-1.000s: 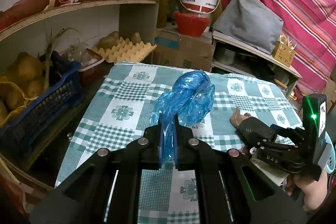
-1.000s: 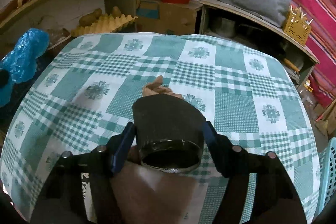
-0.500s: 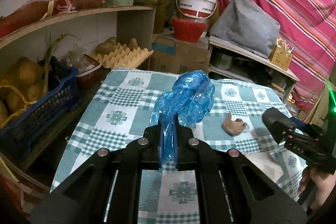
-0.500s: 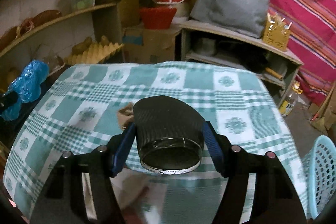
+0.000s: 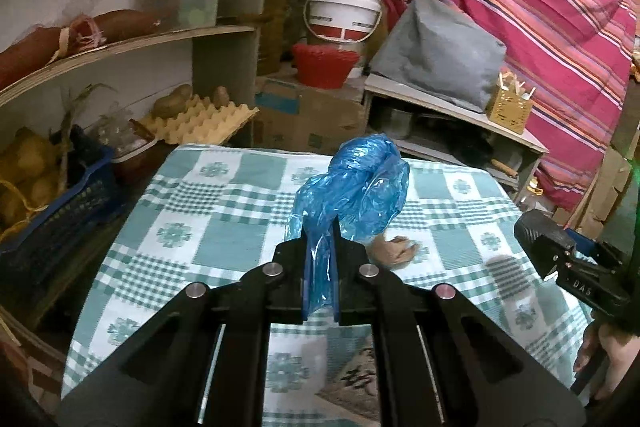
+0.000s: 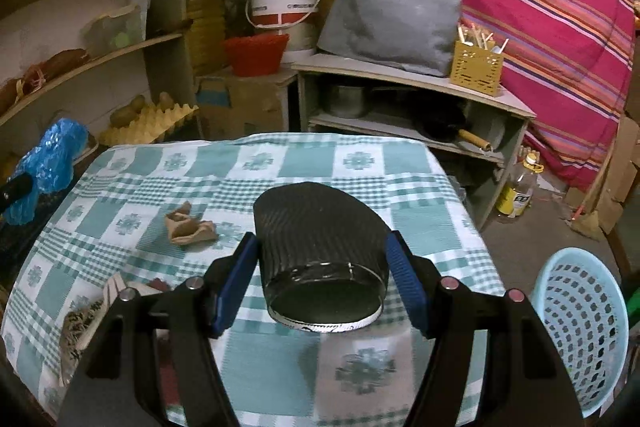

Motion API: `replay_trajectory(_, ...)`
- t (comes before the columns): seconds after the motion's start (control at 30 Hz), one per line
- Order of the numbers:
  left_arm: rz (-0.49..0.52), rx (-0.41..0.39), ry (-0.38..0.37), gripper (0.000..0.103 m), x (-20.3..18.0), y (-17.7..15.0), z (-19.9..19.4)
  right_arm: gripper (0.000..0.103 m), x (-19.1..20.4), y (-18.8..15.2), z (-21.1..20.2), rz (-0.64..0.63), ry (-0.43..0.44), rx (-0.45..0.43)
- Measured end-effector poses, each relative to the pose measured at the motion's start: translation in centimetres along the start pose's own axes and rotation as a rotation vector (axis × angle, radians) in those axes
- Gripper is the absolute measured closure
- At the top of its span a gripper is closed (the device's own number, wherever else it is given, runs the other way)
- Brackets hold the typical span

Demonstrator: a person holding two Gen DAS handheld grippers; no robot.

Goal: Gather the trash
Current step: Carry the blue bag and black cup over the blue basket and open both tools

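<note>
Since a second ago both hands have drawn back and lifted from the table [image 6: 400,167], so the crumpled brown paper [image 6: 190,225] once hidden behind the black cup now lies in plain sight on the checked cloth. The right gripper [image 6: 320,275] holds the black cup [image 6: 320,239] on its side between widely parted jaws, the blue pads against its walls. The left gripper [image 5: 320,263] is clamped tight on a blue plastic bag [image 5: 356,191] (its bulk bunched above the tips). A pale blue basket [image 6: 580,331] stands beside the table.
</note>
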State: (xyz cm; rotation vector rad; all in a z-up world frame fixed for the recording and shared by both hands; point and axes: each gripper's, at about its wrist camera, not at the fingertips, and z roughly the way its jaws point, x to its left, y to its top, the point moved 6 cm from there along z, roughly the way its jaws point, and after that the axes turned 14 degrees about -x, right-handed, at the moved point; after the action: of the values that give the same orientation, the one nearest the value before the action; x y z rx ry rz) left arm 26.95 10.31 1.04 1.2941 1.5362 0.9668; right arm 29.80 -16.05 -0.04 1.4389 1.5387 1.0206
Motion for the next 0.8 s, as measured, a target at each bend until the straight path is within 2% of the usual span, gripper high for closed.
replay_trajectory(0.37,0.020,-0.007,-0.069,0.097,-5.8,0.2,0.3,0.038,-3.9,0.2,-1.8,0.000,-0.048,-0.027)
replay_trajectory(0.8,0.081,0.002,-0.168,0.097,-13.4,-1.0,0.6,0.038,-13.1,0.4,-5.9,0.057,-0.156,-0.067)
